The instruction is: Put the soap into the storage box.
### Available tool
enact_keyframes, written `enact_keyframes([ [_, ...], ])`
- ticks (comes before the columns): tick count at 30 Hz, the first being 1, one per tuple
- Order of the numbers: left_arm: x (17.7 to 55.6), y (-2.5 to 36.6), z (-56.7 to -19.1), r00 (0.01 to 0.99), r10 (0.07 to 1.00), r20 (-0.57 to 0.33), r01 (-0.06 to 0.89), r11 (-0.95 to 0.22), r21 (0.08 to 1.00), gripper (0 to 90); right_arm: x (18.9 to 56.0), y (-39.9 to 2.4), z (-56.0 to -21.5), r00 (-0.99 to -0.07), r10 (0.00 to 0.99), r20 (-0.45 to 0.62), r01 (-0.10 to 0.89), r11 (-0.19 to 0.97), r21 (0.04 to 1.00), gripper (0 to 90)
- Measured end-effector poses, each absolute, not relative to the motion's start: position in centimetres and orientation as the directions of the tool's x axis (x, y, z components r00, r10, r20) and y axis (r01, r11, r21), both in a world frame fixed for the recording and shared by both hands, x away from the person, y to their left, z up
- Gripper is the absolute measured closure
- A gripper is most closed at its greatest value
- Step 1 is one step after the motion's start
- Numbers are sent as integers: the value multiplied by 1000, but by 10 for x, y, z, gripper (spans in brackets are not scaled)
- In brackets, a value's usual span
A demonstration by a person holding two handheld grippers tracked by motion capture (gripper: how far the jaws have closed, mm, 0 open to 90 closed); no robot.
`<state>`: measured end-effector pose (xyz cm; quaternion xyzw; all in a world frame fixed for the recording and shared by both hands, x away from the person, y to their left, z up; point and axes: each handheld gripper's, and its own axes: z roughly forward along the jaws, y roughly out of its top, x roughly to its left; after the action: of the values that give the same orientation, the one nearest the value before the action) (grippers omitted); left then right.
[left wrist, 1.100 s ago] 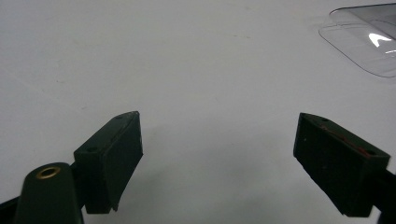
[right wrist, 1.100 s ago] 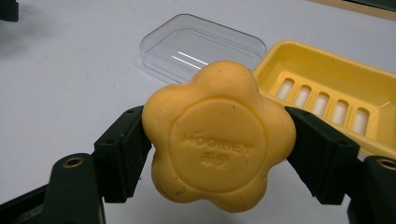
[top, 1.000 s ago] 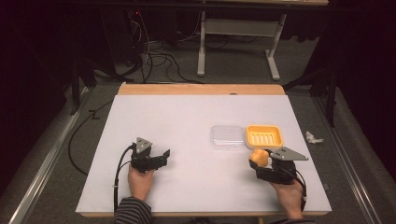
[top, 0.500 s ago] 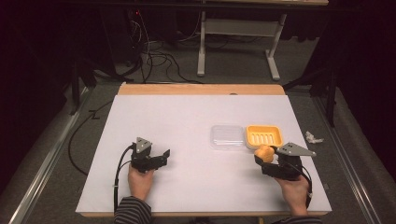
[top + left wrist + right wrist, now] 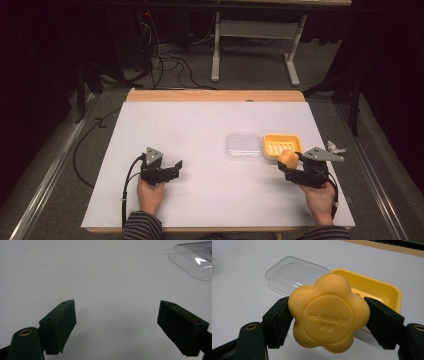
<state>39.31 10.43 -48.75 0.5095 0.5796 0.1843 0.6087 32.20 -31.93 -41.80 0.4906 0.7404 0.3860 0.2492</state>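
Observation:
A yellow flower-shaped soap [image 5: 328, 313] with a stamped round centre is clamped between both pads of my right gripper [image 5: 328, 322], lifted off the table. From above, the soap [image 5: 288, 158] hangs at the near edge of a yellow soap dish [image 5: 283, 145]. A clear plastic lid [image 5: 243, 146] lies flat just left of the dish, also seen as the clear lid [image 5: 295, 275] behind the soap. My left gripper [image 5: 172, 167] rests on the table at the left, jaws wide open with nothing between them [image 5: 117, 325].
The white tabletop [image 5: 200, 130] has a wooden strip along its far edge [image 5: 215, 95]. A small pale object [image 5: 335, 147] lies by the right edge. The clear lid's corner [image 5: 195, 262] shows far ahead of the left gripper.
My right gripper has carried the soap a little up and toward the yellow dish. The left gripper has stayed where it was.

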Motion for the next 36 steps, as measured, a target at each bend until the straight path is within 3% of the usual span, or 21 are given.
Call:
enact_keyframes([
  [12, 392, 104, -487, 270, 815, -513, 365, 407, 837, 158, 334, -330, -411, -370, 928, 38, 549, 186, 815, 266],
  [36, 393, 104, -487, 266, 812, -520, 366, 413, 833, 158, 365, -328, -403, -365, 931, -12, 583, 239, 777, 267],
])
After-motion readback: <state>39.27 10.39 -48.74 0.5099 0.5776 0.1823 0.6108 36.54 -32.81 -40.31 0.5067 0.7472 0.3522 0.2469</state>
